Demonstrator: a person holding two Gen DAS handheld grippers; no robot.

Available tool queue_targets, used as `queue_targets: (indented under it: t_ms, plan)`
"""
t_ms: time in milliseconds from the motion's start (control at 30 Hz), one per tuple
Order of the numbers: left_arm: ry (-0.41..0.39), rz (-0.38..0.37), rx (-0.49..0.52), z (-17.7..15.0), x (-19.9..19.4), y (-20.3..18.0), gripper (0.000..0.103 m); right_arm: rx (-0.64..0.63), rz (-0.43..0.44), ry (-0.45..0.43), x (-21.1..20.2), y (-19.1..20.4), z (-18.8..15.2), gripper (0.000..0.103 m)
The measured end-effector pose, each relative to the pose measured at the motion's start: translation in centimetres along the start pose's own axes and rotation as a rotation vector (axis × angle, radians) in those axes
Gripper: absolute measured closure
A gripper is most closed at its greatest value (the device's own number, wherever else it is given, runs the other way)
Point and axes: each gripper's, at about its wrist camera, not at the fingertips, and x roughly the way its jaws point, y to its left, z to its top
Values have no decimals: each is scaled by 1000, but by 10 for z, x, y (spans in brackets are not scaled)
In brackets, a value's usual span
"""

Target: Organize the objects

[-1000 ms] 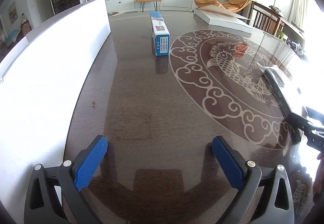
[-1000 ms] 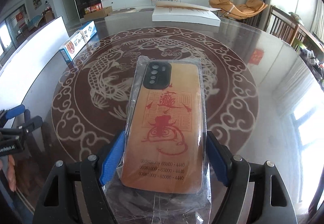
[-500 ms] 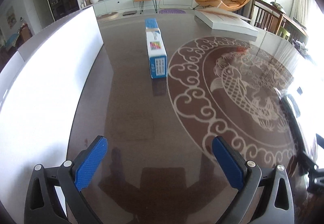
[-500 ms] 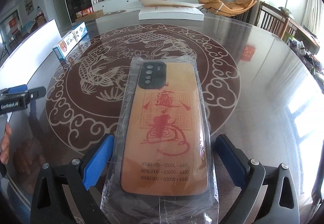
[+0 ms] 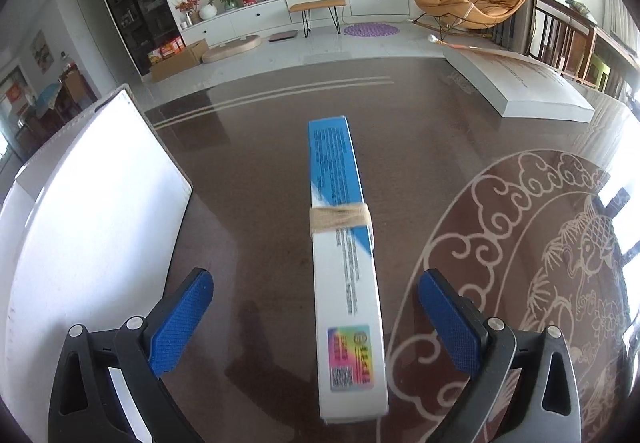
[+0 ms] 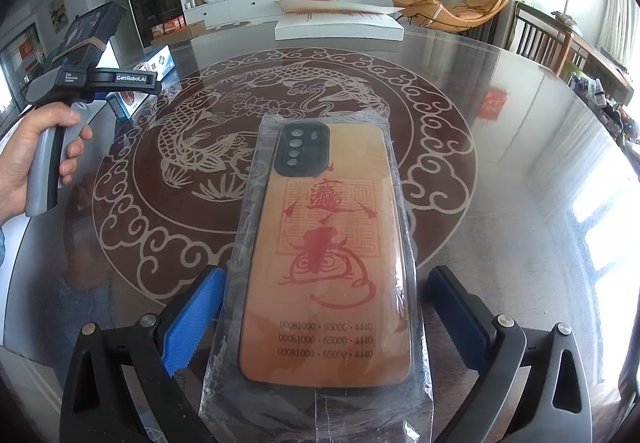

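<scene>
Left wrist view: left claw [image 5: 314, 317] spread, lately narrowing, astride long box [image 5: 345, 267], untouched; right claw [image 6: 320, 317] spread beside phone case [image 6: 326, 255].

the small print along the long blue-and-white box [image 5: 345, 283] is smeared and unreadable. the white panel [image 5: 80, 227] runs off the left edge of the left wrist frame. in the right wrist frame, the left gripper's body hides most of that box at upper left, and the wrapped phone case [image 6: 324, 263] has its plastic cut off at the bottom edge.
</scene>
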Motion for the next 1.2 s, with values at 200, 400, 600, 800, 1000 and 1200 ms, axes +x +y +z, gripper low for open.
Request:
queue_targets:
  t_ms: [200,400,600,800,1000,1200]
  plan:
    - [1,-96,43,-2,-9,-10,78,1,1,-1,0,0,0,1]
    - [46,-324,9,-73,-67,-20,78,7,10,-4,1,0,0,1]
    - [118,-526,-114,-130,-100,12,75,9,11,-5,1,0,0,1]
    - [107,-442,-282,-145,-106,63,47,8,9,-4,1,0,0,1]
    - [96,-351,-286,-150,-110,67,46,9,10,-4,1,0,0,1]
    - [49,-254,-156,-153,-115,27,20,8,10,-4,1,0,0,1]
